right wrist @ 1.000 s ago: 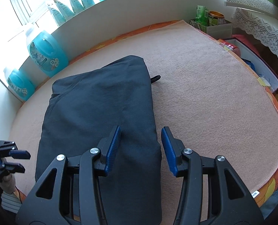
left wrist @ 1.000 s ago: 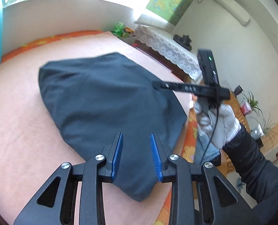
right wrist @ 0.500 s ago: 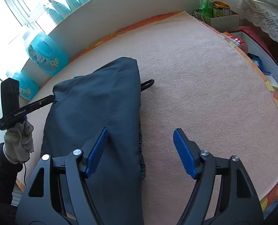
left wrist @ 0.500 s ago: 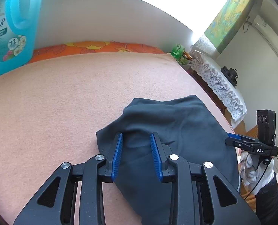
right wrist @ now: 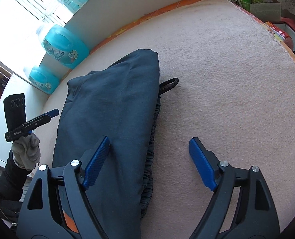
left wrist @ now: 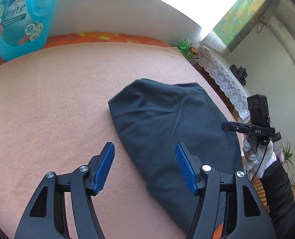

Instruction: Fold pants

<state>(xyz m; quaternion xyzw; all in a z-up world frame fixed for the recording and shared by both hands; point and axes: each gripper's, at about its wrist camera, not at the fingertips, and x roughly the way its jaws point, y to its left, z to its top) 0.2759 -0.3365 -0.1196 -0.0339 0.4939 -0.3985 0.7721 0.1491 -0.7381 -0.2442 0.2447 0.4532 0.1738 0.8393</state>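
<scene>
From the left wrist camera, the left gripper [left wrist: 144, 166] is hanging over a pink blanket [left wrist: 53, 103] with its jaws standing apart and nothing between the blue pads; they have just been opening. The folded dark pants [left wrist: 167, 131] are lying at about two o'clock from the pads, their near edge running under the right-hand pad. A blue detergent jug [left wrist: 22, 18] is standing at eleven o'clock by the white wall. At three o'clock, a gloved hand [left wrist: 257, 157] is holding the right gripper [left wrist: 230, 125] above the pants' far edge.

From the right wrist camera, the right gripper [right wrist: 149, 159] is spreading wide, jaws having just been opening, pads touching nothing. The pants [right wrist: 111, 119] are stretching from six o'clock toward twelve, their gathered waistband [right wrist: 150, 153] lying between the pads, nearer the left one. A black cord loop [right wrist: 170, 84] is poking out at one o'clock. At nine o'clock the other gloved hand [right wrist: 27, 151] is gripping the left gripper [right wrist: 53, 112] beside the pants.
</scene>
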